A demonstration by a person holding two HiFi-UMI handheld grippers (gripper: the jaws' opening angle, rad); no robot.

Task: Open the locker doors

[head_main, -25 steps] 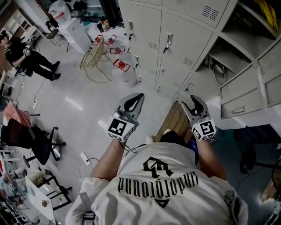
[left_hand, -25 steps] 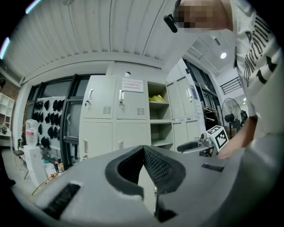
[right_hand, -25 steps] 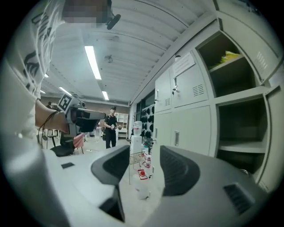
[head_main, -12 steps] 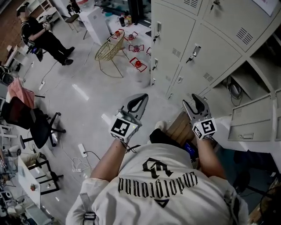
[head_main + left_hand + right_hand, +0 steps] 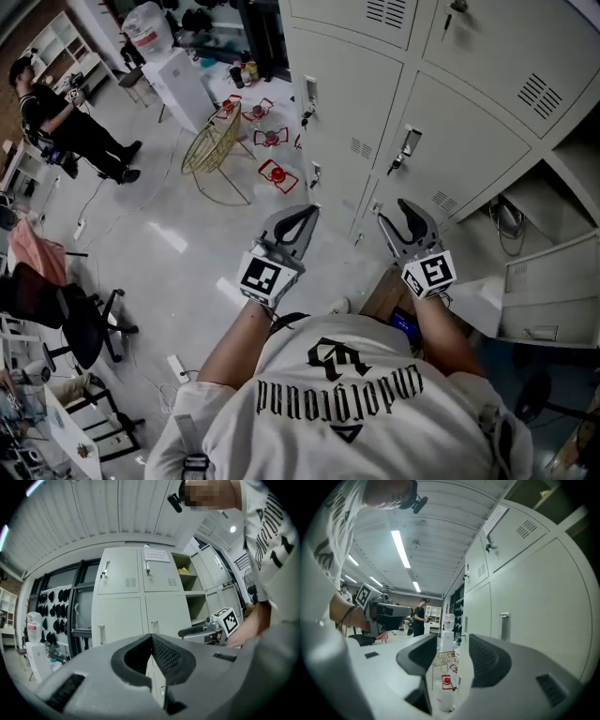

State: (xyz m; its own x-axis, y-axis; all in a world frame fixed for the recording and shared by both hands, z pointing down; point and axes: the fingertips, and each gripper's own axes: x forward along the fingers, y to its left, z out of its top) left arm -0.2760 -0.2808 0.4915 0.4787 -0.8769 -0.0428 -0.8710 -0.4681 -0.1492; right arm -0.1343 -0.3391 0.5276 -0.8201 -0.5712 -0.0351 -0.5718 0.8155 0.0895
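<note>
Closest to you is your own white shirt (image 5: 347,403), with both arms reaching out in front. Your left gripper (image 5: 151,638) has its jaws closed, tip against tip, with nothing between them. Your right gripper (image 5: 453,643) has its jaws open wide, and they hold nothing. Through the gap you only see the floor (image 5: 187,234) and things far away. Both grippers hang in the air, side by side but apart, and touch nothing. Down on your left side stands a dark office chair (image 5: 66,309).

Just past the right gripper stand the grey lockers (image 5: 375,56). The lower right door (image 5: 469,131) is the nearest one, and it is shut. Its handle (image 5: 408,143) is a little way in front of the right jaws and does not touch them. The left door (image 5: 342,108) beside it is shut too, and its handle (image 5: 309,91) sits near that door's left edge. Off to your right, one open door (image 5: 553,300) hangs out from the lockers. Next to it is an open locker space (image 5: 539,187) with a dark cable (image 5: 506,217) inside.

Farther out on the floor, left of the lockers, sits a gold wire basket (image 5: 214,150) with small red things (image 5: 277,175) beside it. Behind those is a white water cooler (image 5: 178,80). Far off to your left, a person in black (image 5: 66,122) is sitting down.
</note>
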